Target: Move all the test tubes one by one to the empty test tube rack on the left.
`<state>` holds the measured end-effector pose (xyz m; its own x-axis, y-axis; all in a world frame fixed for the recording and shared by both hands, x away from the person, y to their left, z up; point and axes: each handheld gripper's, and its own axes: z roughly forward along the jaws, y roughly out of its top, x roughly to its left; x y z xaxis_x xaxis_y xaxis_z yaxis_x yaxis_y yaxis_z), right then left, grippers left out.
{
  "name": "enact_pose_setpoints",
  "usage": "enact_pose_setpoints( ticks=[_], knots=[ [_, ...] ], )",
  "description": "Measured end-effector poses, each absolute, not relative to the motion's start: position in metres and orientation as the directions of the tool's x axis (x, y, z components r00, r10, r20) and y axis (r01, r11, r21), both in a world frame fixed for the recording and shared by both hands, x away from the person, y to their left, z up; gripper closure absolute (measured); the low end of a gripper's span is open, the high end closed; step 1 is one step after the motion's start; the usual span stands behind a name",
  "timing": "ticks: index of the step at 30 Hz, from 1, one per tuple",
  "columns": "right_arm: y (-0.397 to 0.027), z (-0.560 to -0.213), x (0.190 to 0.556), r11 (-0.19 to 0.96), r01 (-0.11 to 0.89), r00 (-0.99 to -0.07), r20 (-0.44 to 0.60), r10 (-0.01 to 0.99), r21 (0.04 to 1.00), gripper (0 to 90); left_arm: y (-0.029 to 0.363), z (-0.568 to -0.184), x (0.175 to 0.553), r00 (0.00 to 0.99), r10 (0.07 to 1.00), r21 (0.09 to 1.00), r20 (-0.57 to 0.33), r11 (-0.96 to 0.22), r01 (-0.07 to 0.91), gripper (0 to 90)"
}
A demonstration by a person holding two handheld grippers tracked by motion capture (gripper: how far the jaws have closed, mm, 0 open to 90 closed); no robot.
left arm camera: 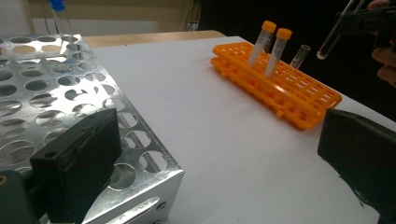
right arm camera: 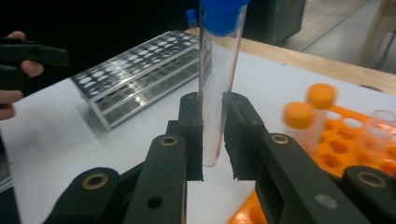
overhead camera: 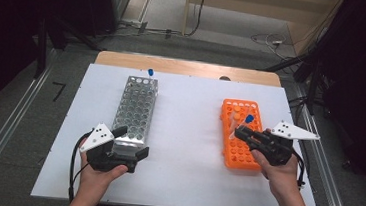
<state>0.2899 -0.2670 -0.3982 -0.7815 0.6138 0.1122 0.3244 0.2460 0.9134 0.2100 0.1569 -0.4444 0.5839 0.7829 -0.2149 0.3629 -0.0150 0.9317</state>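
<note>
A clear tube [right arm camera: 215, 93] with a blue cap [right arm camera: 222, 10] stands at the top centre of the right gripper view, between black jaws with brass-coloured pins. At the right edge, an orange rack [right arm camera: 355, 144] carries two clear tubes with orange caps [right arm camera: 299, 114]. In the high view, a shiny silver rack [overhead camera: 135, 110] dotted with rows of round holes lies left of centre on a white mat [overhead camera: 188, 133], a blue-capped tube [overhead camera: 150, 72] at its far end. The table [overhead camera: 189, 66] edge above is light wood. Both grippers [overhead camera: 113, 154] are black with white, black-dotted plates.

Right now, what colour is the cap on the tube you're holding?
Blue. The cap on the clear tube shows best in the right gripper view.
</note>
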Motion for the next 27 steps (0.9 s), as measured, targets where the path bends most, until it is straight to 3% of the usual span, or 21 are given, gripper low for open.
enact_pose_setpoints(
  ticks=[16,27],
  knots=[
    [-0.212,-0.430,0.259,0.333,0.325,-0.855,0.124,0.503,0.885,75.6,0.129,-0.437,0.204,0.661,0.723,0.938,-0.203,-0.050,0.342,1.8],
    [-0.183,-0.444,0.247,0.385,0.310,-0.894,0.129,0.429,0.869,75.6,0.110,-0.433,0.202,0.712,0.672,0.944,-0.201,-0.062,0.325,9.3]
  ],
)
